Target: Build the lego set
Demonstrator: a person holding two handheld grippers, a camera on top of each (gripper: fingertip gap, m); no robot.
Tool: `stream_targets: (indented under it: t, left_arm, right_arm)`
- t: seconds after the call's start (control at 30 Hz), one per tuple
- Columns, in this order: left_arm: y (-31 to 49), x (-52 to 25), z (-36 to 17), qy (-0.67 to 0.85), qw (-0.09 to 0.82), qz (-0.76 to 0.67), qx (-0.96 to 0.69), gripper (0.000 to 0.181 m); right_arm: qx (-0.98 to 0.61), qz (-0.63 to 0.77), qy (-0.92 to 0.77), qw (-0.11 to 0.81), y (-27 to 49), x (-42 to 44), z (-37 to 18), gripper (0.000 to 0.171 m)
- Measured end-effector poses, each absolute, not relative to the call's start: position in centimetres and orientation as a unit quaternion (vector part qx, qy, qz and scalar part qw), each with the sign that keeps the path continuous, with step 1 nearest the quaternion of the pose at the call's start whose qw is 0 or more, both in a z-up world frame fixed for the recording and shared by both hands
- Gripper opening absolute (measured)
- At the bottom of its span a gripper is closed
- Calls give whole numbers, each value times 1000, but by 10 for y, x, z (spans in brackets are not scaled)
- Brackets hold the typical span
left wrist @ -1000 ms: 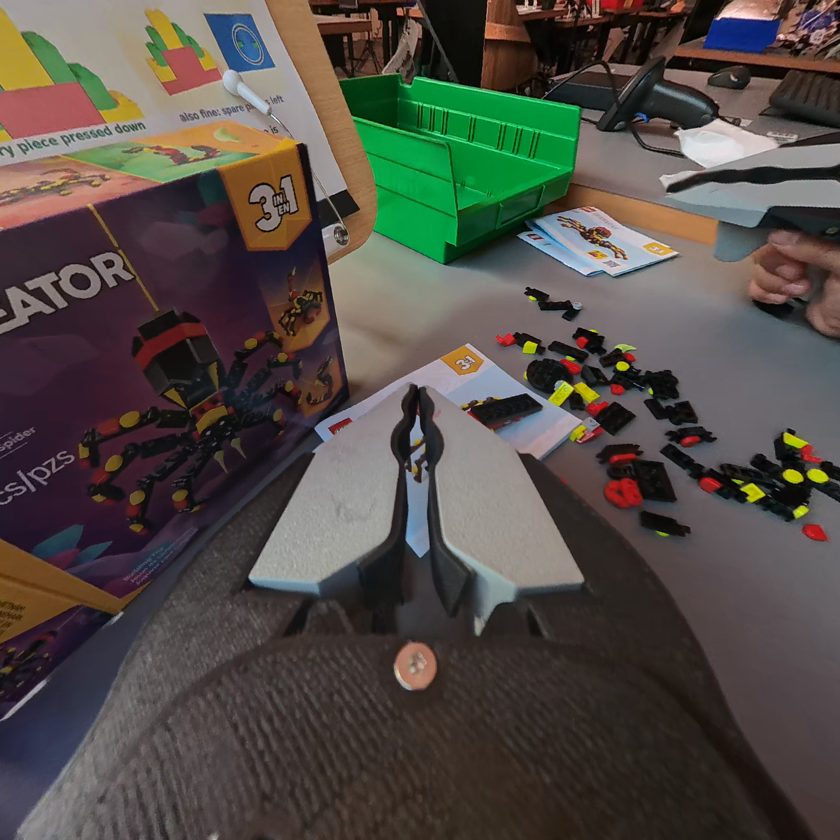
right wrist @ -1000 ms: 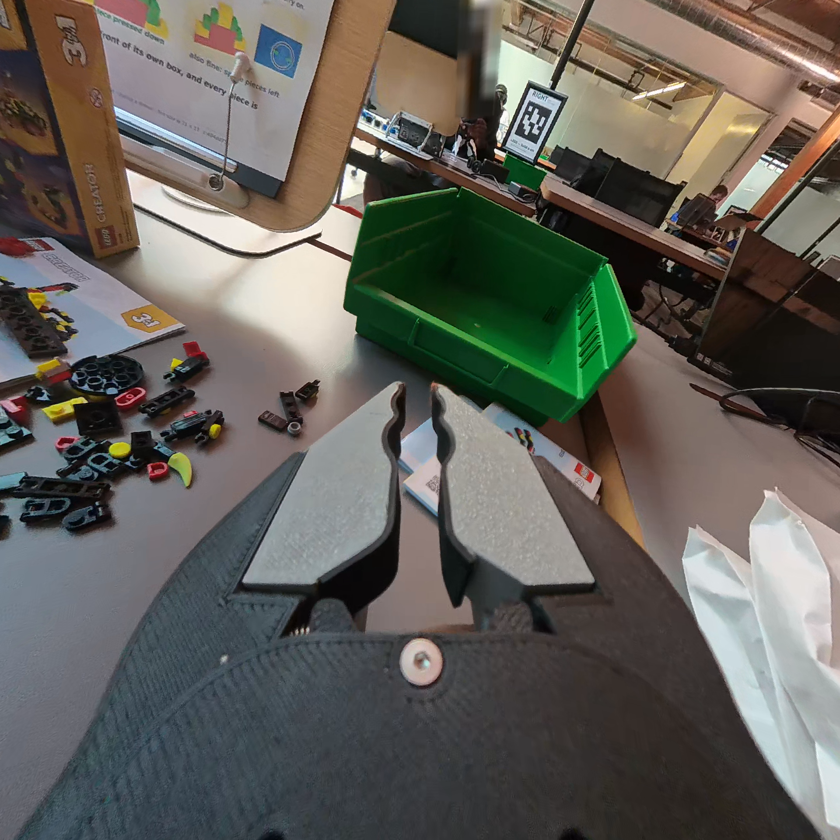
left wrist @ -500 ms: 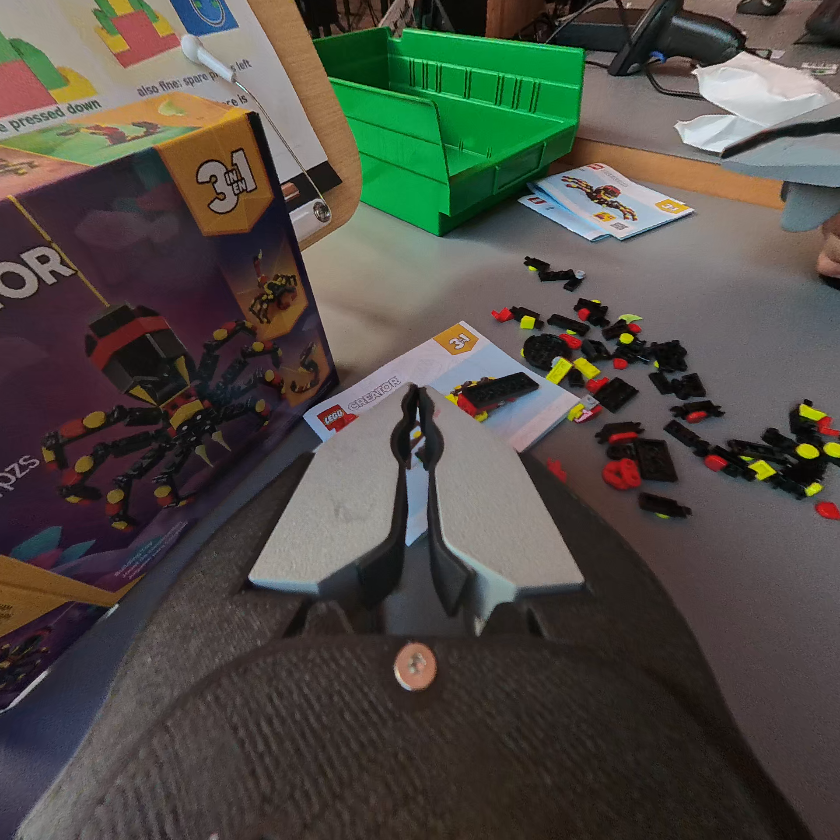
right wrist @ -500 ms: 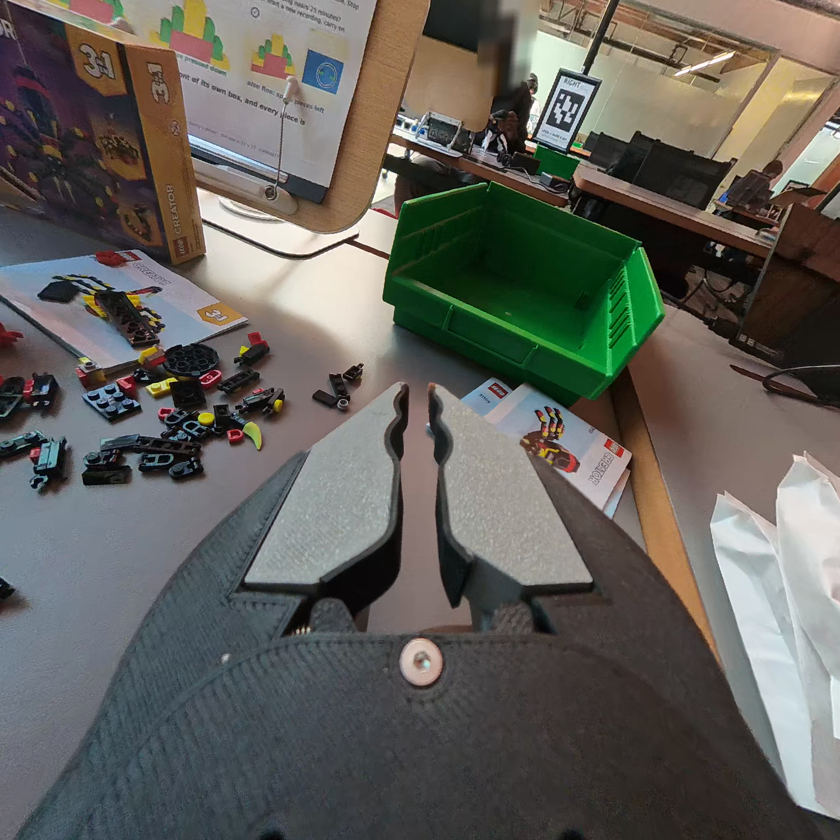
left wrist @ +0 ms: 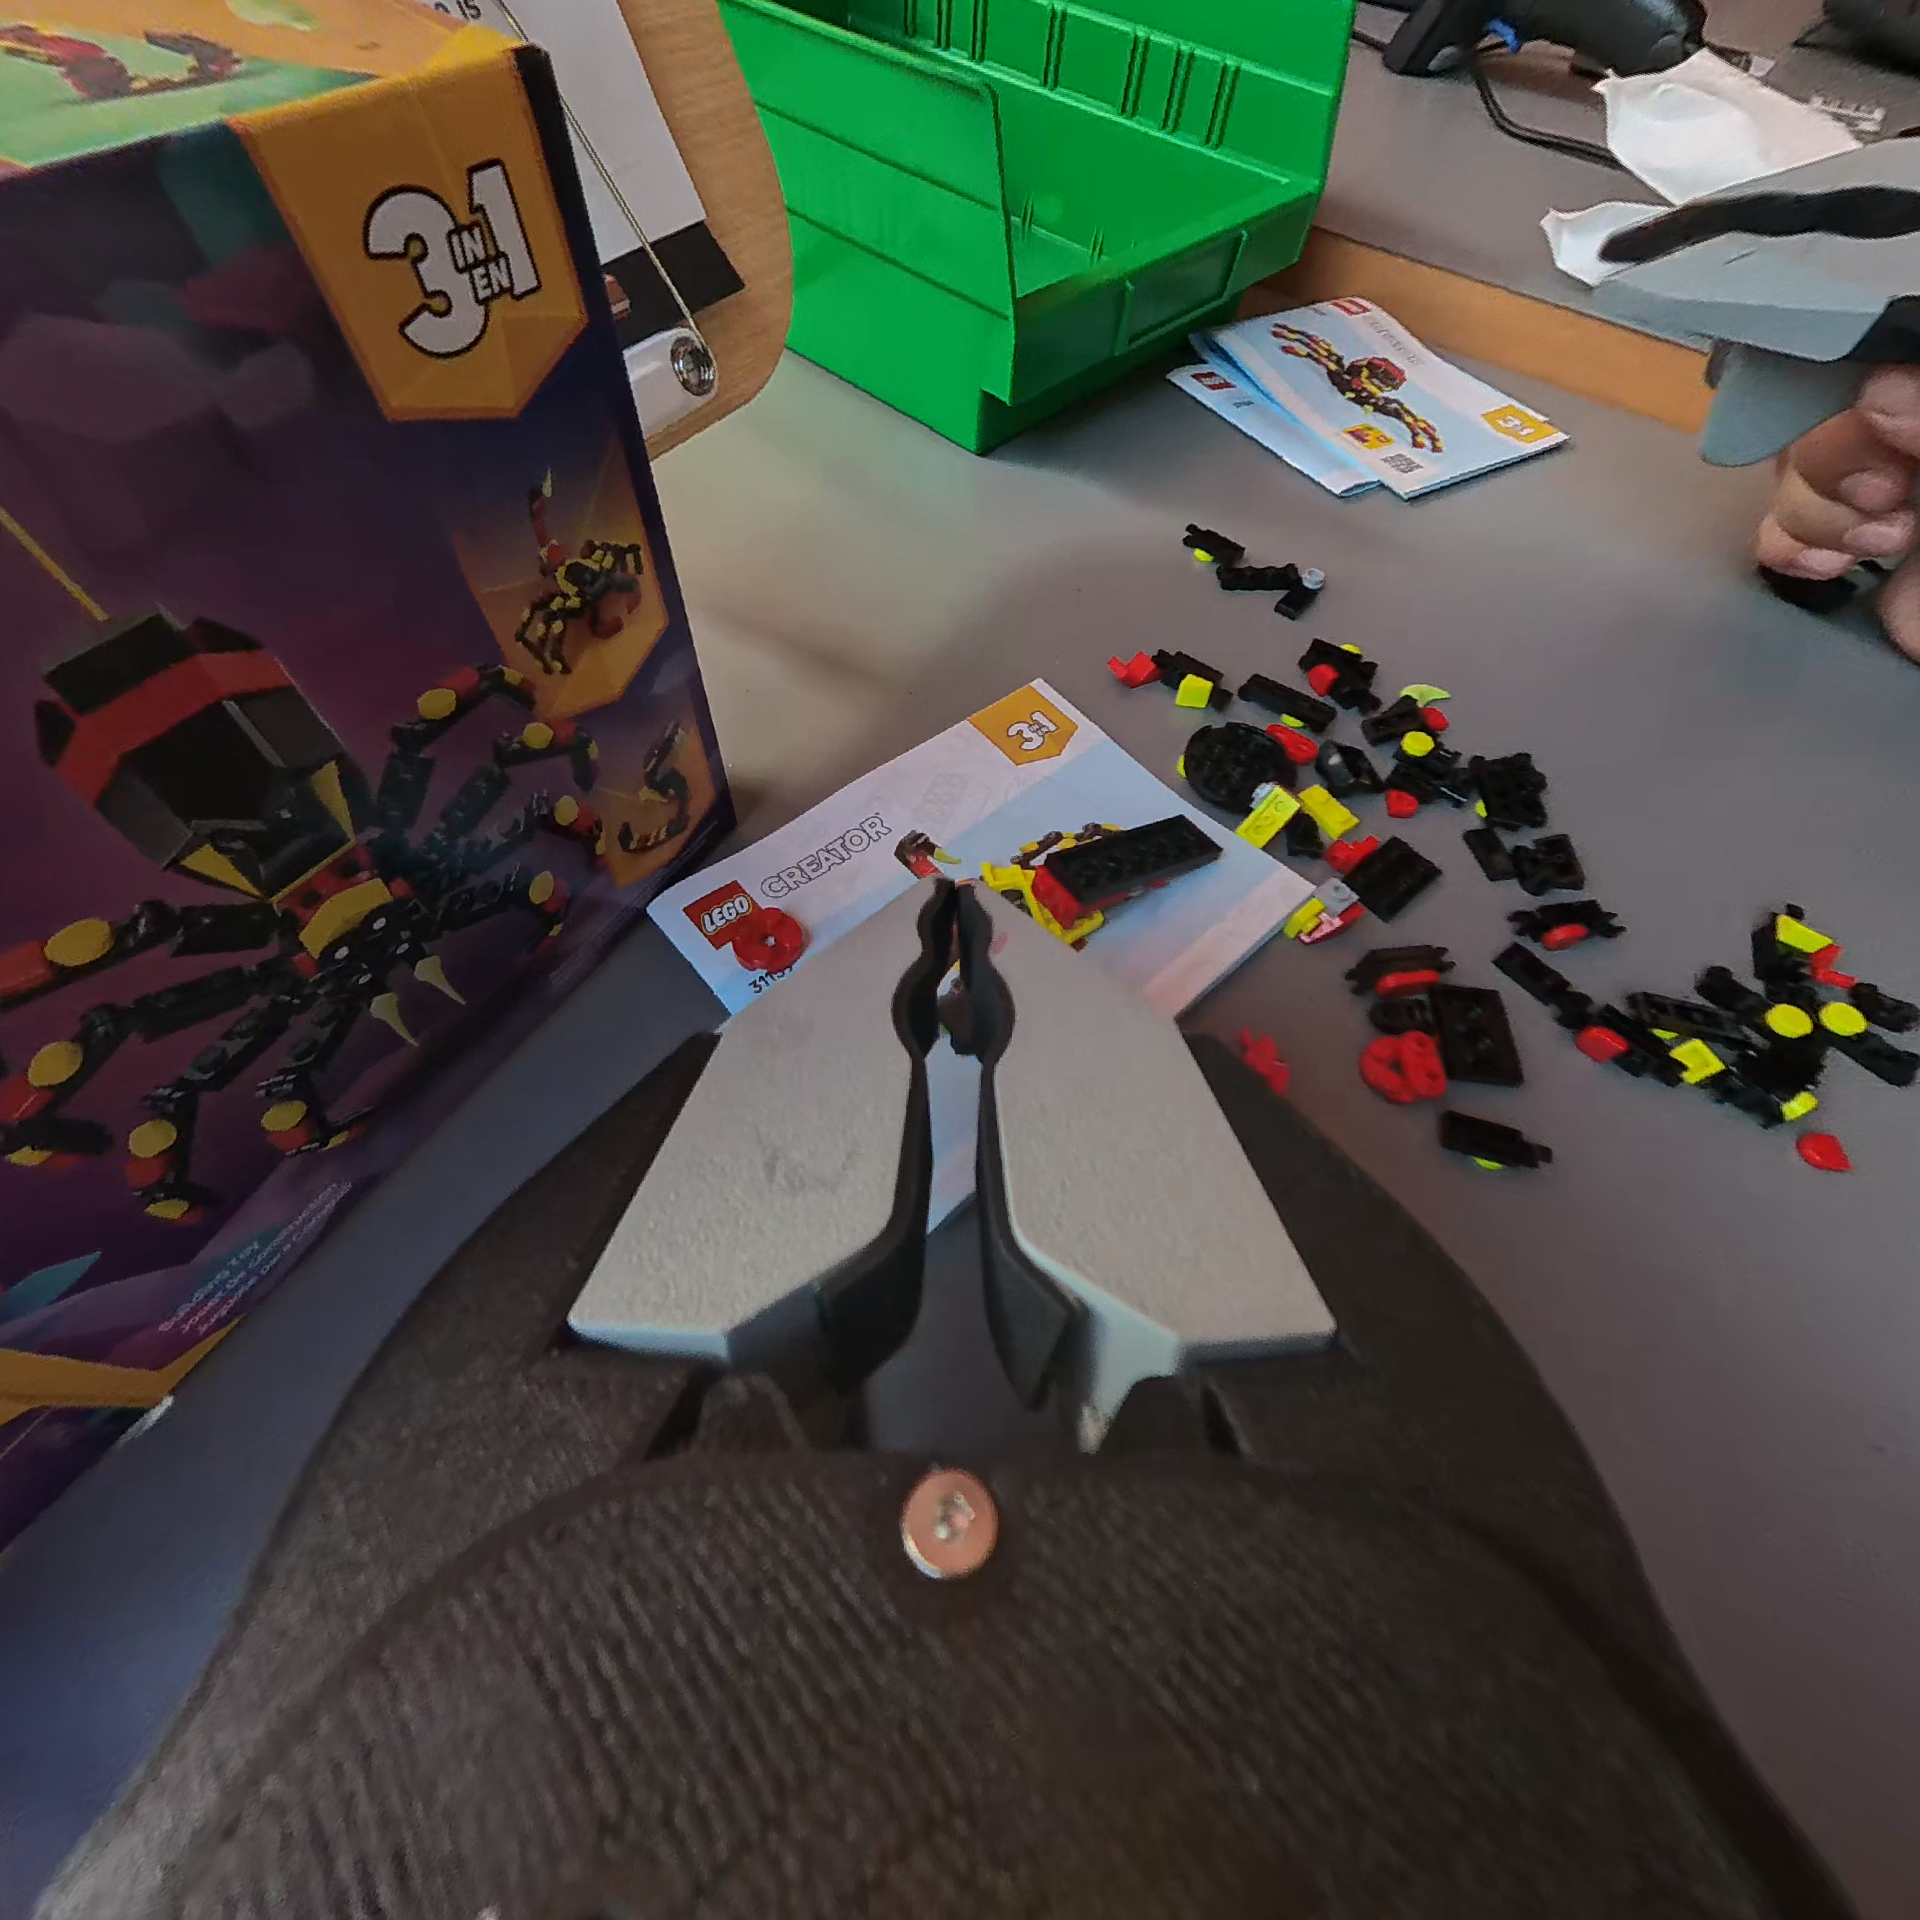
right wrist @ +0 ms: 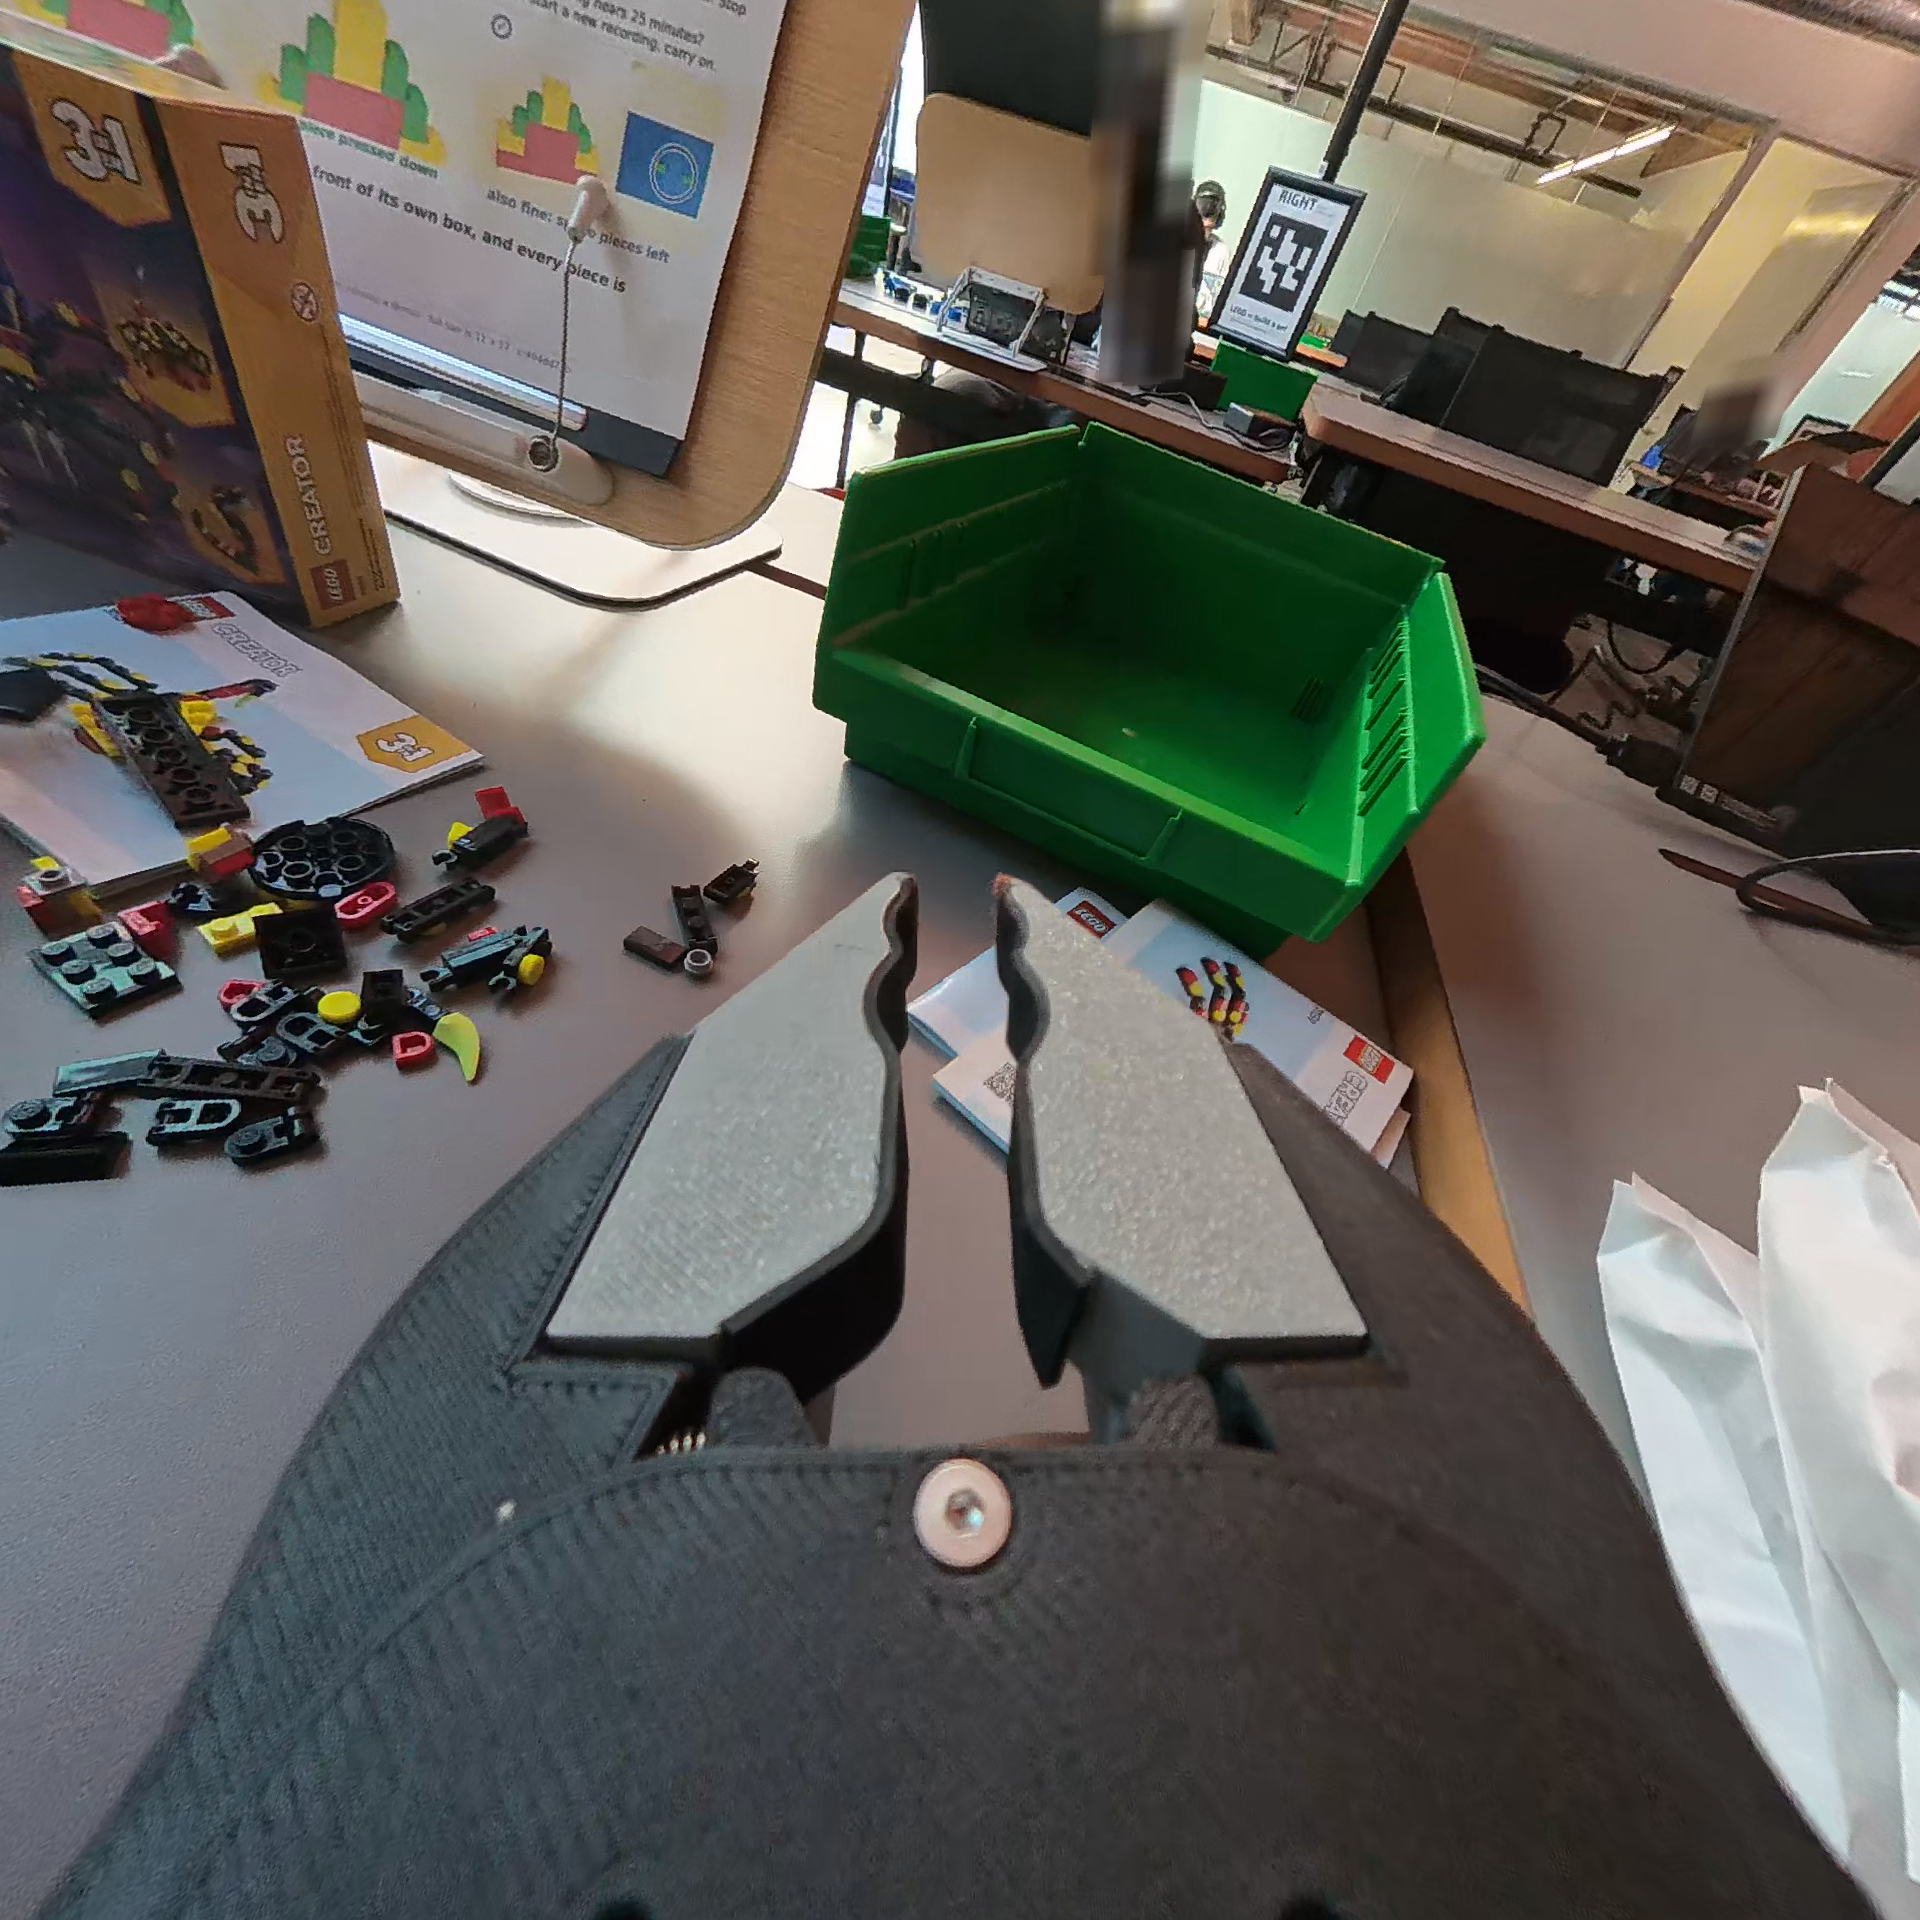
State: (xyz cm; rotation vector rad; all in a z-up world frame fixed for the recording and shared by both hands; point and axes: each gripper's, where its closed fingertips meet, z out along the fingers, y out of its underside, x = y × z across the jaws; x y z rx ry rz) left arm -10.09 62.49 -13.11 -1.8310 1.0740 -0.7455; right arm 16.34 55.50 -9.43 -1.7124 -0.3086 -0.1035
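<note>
Several loose black, red and yellow lego pieces (left wrist: 1475,1034) lie scattered on the grey table, also in the right wrist view (right wrist: 301,945). A long black plate (left wrist: 1132,857) rests on an instruction booklet (left wrist: 1195,935). My left gripper (left wrist: 956,899) is shut and empty, hovering over that booklet's near edge. My right gripper (right wrist: 951,894) is slightly open and empty, above bare table to the right of the pieces. It also shows at the right edge of the left wrist view (left wrist: 1621,244), held by a hand (left wrist: 1839,499).
The purple set box (left wrist: 312,623) stands upright at the left. A green bin (right wrist: 1091,810) sits behind, with more booklets (right wrist: 1299,1039) in front of it. A wooden stand with an instruction sheet (right wrist: 582,208) is behind the box. White paper (right wrist: 1766,1403) lies at the right. My right fingertips sit around 30 centimetres from my left ones. Measured from the fingertips, the long black plate (left wrist: 1132,857) is 7 centimetres or so from the left gripper and 25 centimetres from the right. It turns up in the right wrist view (right wrist: 160,751) as well.
My left gripper has tilted down and moved closer to the booklet, still shut. My right gripper has drawn back from the bin, and its jaws have parted a little.
</note>
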Motion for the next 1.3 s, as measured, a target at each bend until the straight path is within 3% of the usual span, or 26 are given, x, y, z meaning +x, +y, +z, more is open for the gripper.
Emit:
stream_targets:
  t: [0.37, 1.07, 1.3]
  left_arm:
    - [633, -108, -126, 413, 478, -248, -735, 0]
    - [625, -111, -139, 416, 444, -231, -759, 2]
    - [624, -114, -128, 409, 487, -221, -739, 0]
  right_arm:
    - [-740, -37, -119, 660, 553, 168, -88, 26]
    - [-733, -17, -119, 669, 564, 172, -85, 28]
    - [-725, -54, -122, 675, 563, 172, -83, 28]
